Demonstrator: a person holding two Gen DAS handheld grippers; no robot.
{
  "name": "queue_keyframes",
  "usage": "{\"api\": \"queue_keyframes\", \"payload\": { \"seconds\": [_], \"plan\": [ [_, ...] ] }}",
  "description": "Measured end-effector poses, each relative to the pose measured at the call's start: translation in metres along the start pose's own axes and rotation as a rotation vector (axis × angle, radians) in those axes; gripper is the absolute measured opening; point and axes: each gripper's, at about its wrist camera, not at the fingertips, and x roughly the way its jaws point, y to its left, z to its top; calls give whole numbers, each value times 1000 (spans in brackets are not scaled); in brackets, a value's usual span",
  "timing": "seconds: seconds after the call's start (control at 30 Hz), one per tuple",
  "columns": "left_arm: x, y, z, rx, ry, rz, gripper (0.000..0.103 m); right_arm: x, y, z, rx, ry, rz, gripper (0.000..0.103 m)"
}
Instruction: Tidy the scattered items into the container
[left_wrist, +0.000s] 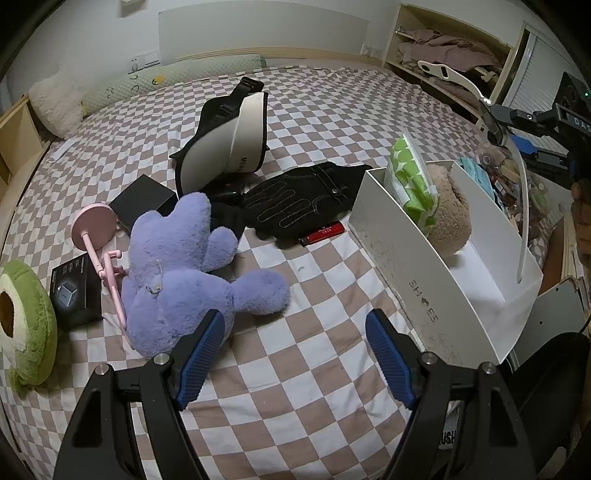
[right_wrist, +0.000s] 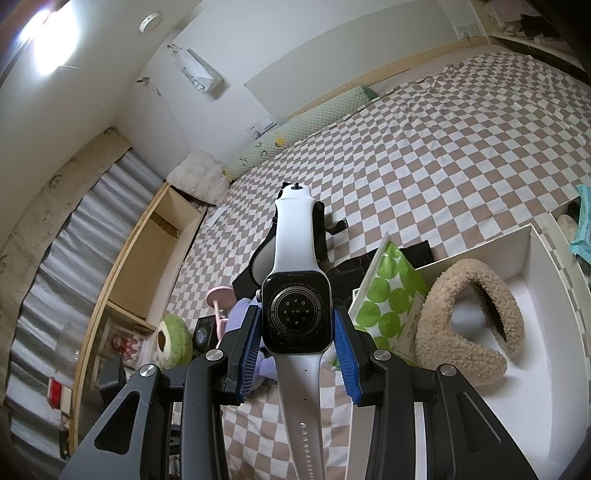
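Observation:
My right gripper (right_wrist: 297, 332) is shut on a white-strapped smartwatch (right_wrist: 295, 317), held in the air over the near end of the white box (right_wrist: 554, 332); the watch (left_wrist: 480, 107) also shows hanging over the box (left_wrist: 424, 273) in the left wrist view. The box holds a beige fuzzy earmuff (right_wrist: 472, 325) and a green-dotted tissue pack (right_wrist: 391, 295). My left gripper (left_wrist: 295, 347) is open and empty above the checked bedsheet, between a purple plush toy (left_wrist: 184, 266) and the box. Black jeans (left_wrist: 303, 195), a red lighter (left_wrist: 325, 233) and a white cap (left_wrist: 229, 144) lie on the bed.
A pink stand (left_wrist: 96, 236), two black boxes (left_wrist: 75, 295) (left_wrist: 144, 201) and an avocado plush (left_wrist: 26, 325) lie at the left. Pillows (left_wrist: 155, 79) line the headboard. A second container of clutter (left_wrist: 517, 177) sits behind the white box. Wooden shelves (right_wrist: 155, 266) edge the bed.

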Motion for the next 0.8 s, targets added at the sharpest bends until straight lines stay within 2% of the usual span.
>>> {"api": "queue_keyframes", "payload": {
  "seconds": [0.27,0.43,0.8],
  "plan": [
    [2,-9,-2,35,9,-7,79,-12,-24,-1,12,-16,-68,40],
    [2,-16,-3,60,12,-11,79,-17,-53,-4,40,-13,-164,40],
    [1,-21,-3,68,7,-16,79,4,-114,-12,17,96,-469,40]
  ]
}}
